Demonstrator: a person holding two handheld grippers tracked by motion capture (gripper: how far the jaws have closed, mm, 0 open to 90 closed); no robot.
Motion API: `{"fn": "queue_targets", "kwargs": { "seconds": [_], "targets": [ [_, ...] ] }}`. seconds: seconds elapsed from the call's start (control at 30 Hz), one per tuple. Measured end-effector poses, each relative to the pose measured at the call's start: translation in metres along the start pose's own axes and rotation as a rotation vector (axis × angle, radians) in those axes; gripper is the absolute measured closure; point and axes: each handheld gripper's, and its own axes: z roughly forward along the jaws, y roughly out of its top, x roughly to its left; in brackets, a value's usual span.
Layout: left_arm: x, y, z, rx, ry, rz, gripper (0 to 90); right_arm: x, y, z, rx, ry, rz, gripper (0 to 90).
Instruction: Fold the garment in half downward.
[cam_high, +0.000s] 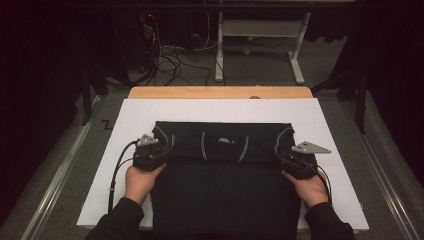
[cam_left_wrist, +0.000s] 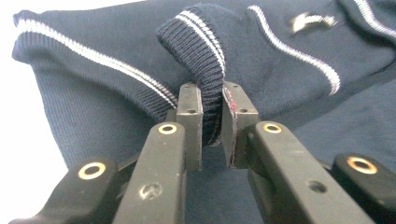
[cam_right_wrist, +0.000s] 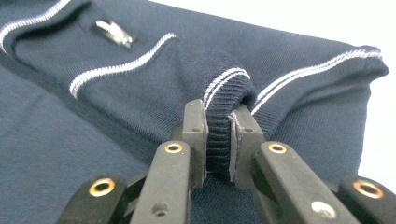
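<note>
Each hand-held gripper, left (cam_left_wrist: 212, 126) and right (cam_right_wrist: 218, 140), clenched on the navy sweater's (cam_high: 225, 195) striped ribbed edge.

I see a wooden table (cam_high: 220, 92) carrying a white sheet (cam_high: 130, 130), with a folded navy sweater (cam_high: 225, 190) lying flat on it.

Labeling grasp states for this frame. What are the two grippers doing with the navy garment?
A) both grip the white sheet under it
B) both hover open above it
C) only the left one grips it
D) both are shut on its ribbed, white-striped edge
D: in each gripper view the ribbed edge of the navy garment is pinched between the jaws of the left gripper and of the right gripper.
</note>
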Motion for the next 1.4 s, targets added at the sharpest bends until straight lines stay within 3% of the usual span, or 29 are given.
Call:
{"fn": "queue_targets", "kwargs": {
  "seconds": [0.1, 0.3, 0.53, 0.63, 0.73, 0.8, 1.27, 1.4],
  "targets": [
    [-0.007, -0.002, -0.010, -0.017, -0.010, 0.020, 75.6, 0.001, 0.000, -0.009, -0.027, 0.007, -0.001, 80.5],
    [-0.019, -0.015, -0.027, -0.023, -0.058, 0.019, 75.5, 0.005, -0.010, -0.027, -0.070, 0.010, -0.003, 80.4],
    [-0.020, -0.037, -0.038, -0.009, -0.083, 0.019, 75.4, 0.011, -0.026, -0.040, -0.058, 0.025, -0.009, 80.4],
    [-0.021, -0.044, -0.040, 0.006, -0.078, 0.039, 75.3, 0.013, -0.032, -0.044, -0.052, 0.029, -0.016, 80.3],
    [-0.020, -0.054, -0.040, 0.019, -0.104, 0.015, 75.3, 0.015, -0.038, -0.045, -0.040, 0.029, -0.023, 80.2],
    [-0.021, -0.058, -0.041, 0.033, -0.105, 0.026, 75.3, 0.015, -0.041, -0.046, -0.036, 0.028, -0.018, 80.2],
    [-0.031, -0.068, -0.049, 0.052, -0.112, 0.047, 75.3, 0.019, -0.053, -0.055, -0.015, 0.035, -0.004, 80.1],
    [-0.028, -0.071, -0.047, 0.065, -0.116, 0.031, 75.2, 0.020, -0.055, -0.056, -0.006, 0.040, -0.004, 80.1]
  ]
}}
